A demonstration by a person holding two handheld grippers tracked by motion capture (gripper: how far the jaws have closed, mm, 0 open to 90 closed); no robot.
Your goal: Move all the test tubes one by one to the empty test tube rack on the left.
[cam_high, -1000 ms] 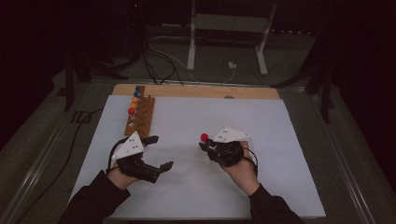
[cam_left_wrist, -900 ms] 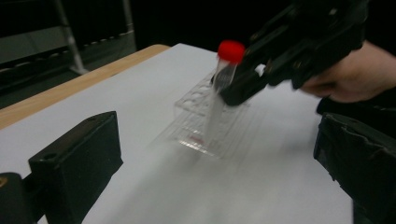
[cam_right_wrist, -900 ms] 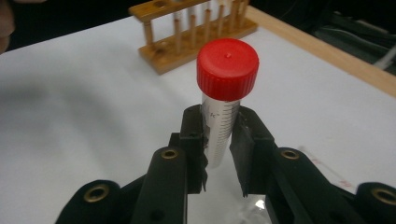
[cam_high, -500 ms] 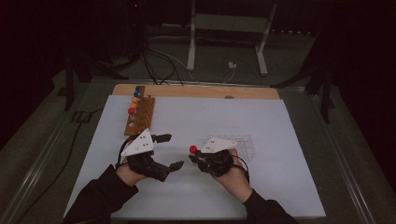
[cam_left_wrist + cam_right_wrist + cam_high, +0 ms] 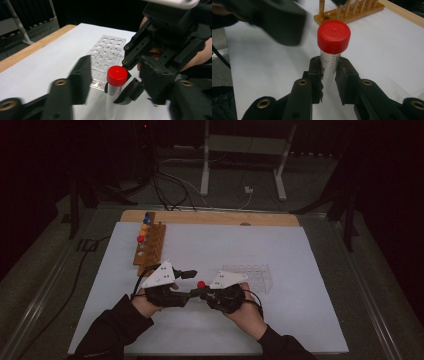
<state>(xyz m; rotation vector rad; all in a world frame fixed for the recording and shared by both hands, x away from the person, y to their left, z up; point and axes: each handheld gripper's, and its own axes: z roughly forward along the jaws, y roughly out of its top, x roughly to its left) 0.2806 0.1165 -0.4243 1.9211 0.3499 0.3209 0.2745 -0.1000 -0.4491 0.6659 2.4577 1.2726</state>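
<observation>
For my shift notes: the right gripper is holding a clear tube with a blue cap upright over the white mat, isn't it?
Not quite: the cap is red, not blue, as the right gripper view shows. The rest stands: the right gripper holds the clear tube upright over the white mat.

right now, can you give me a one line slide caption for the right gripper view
Right claw shut on a clear tube with a red cap, wooden rack behind.

tube cap [image 5: 333,33]: red | tube [image 5: 330,70]: clear | table sheet [image 5: 300,250]: white | peg rack [image 5: 150,247]: brown wood
</observation>
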